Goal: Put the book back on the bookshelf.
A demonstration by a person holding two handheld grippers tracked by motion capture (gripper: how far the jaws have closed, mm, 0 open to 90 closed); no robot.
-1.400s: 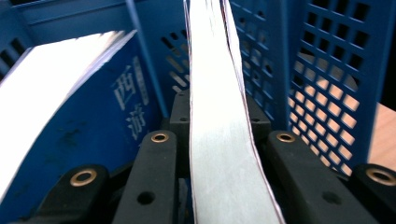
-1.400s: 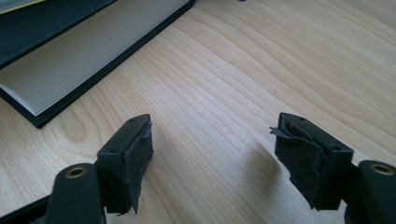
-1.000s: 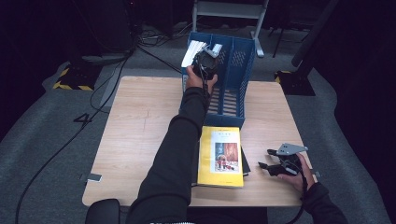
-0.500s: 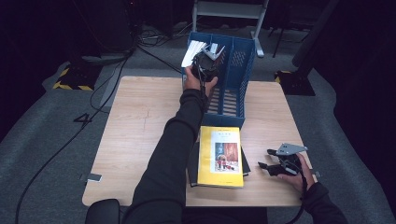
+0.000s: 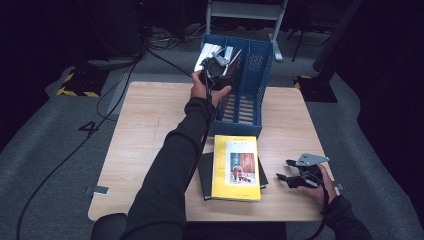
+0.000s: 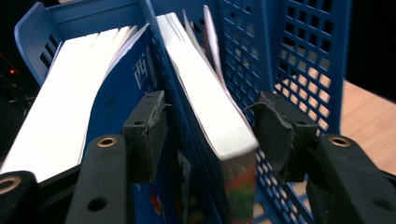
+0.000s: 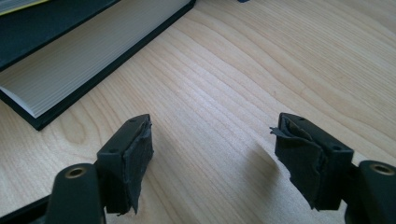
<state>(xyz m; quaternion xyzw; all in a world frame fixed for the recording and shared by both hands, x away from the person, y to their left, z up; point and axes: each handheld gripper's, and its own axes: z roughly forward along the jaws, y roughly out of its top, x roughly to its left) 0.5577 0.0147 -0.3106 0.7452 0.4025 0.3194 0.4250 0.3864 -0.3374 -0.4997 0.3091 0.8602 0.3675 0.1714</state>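
Observation:
A blue file rack point(image 5: 250, 70) stands at the table's far edge. My left gripper point(image 5: 221, 62) is held at its top. In the left gripper view, that gripper point(image 6: 210, 112) has just been opening its jaws. A book with white page edges point(image 6: 205, 93) stands in the rack between them, and neither pad touches it. A blue-covered book point(image 6: 116, 93) fills the compartment beside it. My right gripper point(image 5: 282, 170) rests at the front right of the table, open and with nothing in it point(image 7: 217, 135). A yellow book point(image 5: 236, 167) lies on a black book point(image 7: 93, 51) to its left.
The wooden table point(image 5: 150, 130) has bare room on its left half. The rack's right compartment point(image 5: 257, 75) holds nothing visible. Cables point(image 5: 100, 100) run over the grey floor at the left, and a metal stand point(image 5: 245, 10) is behind the rack.
The left gripper's jaws have spread apart at the rack and the hand has shifted slightly. The right hand has stayed where it was.

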